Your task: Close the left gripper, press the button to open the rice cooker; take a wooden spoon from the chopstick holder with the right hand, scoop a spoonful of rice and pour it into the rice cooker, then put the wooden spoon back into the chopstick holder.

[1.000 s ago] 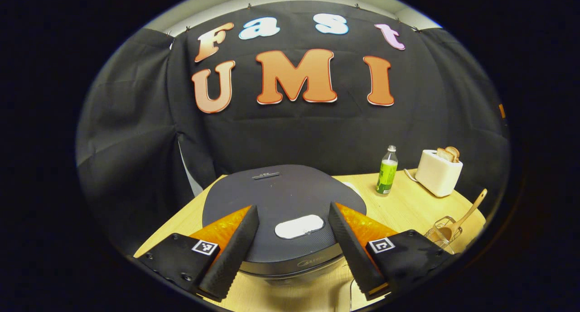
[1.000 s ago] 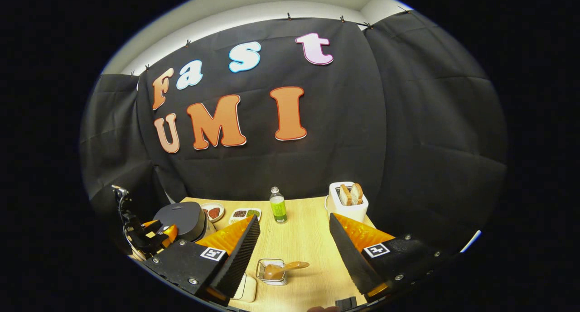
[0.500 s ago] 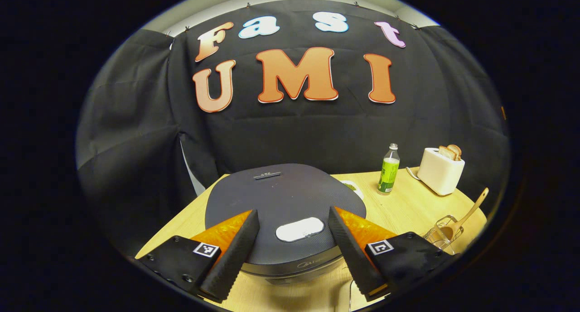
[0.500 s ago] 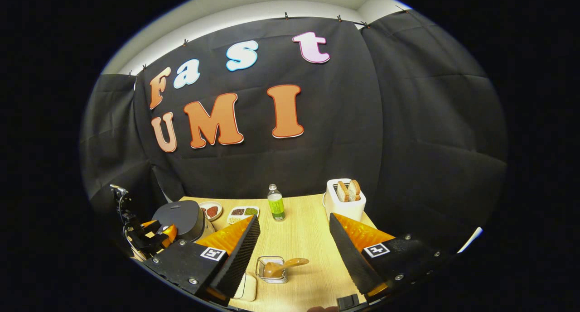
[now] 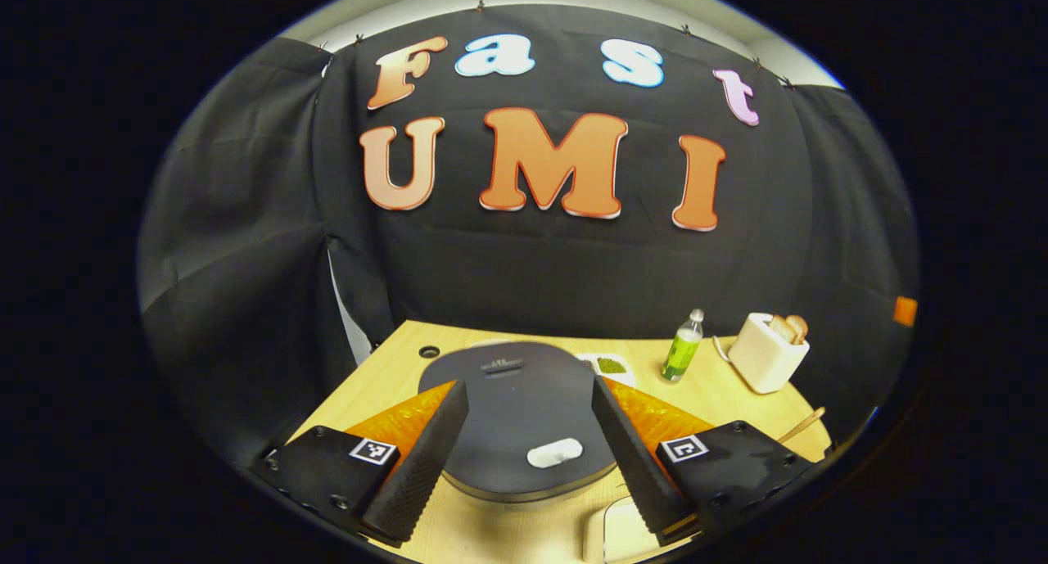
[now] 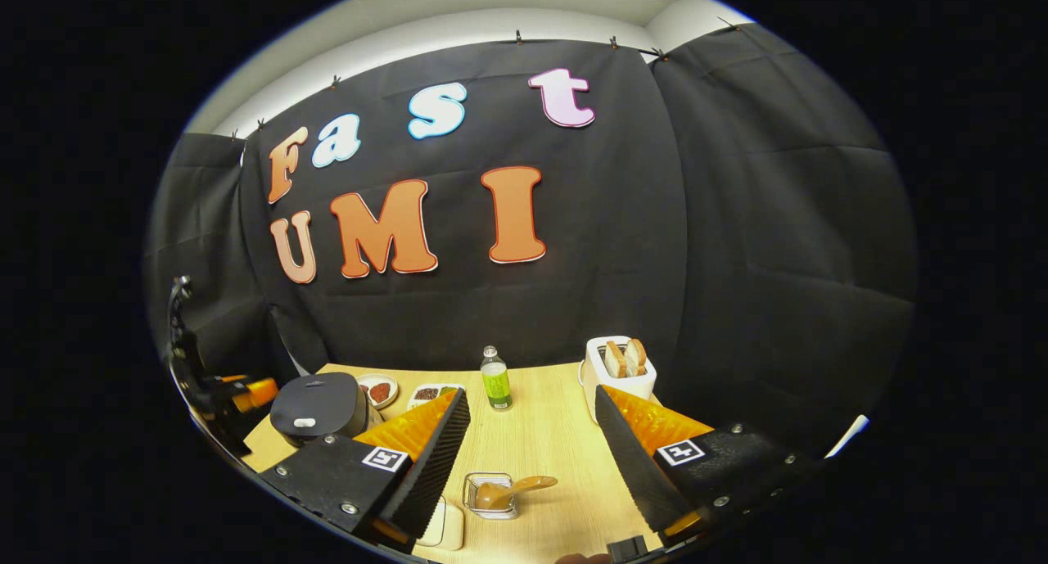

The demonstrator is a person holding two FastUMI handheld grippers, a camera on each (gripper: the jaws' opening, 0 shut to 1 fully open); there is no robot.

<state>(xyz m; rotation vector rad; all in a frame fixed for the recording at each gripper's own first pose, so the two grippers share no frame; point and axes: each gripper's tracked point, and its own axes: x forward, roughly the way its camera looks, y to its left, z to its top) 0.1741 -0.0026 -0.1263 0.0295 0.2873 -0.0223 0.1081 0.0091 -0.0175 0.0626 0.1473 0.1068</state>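
- The left gripper (image 5: 524,441) is spread wide and holds nothing; the dark grey round rice cooker (image 5: 516,417) sits between its fingers, lid down, with the white oval button (image 5: 554,453) at 6 o'clock on the lid.
- The right gripper (image 6: 528,449) is also wide and holds nothing.
- At 6 o'clock between its fingers, a small wire chopstick holder (image 6: 490,494) contains the wooden spoon (image 6: 512,489).
- At 12 o'clock on the pale wooden desk (image 6: 548,449): a green-labelled bottle (image 6: 494,379) and a white toaster (image 6: 618,369) holding bread slices.

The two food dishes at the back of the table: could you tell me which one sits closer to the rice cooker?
The round dish with red contents; it sits right beside the rice cooker, while the rectangular dish lies farther toward the green bottle.
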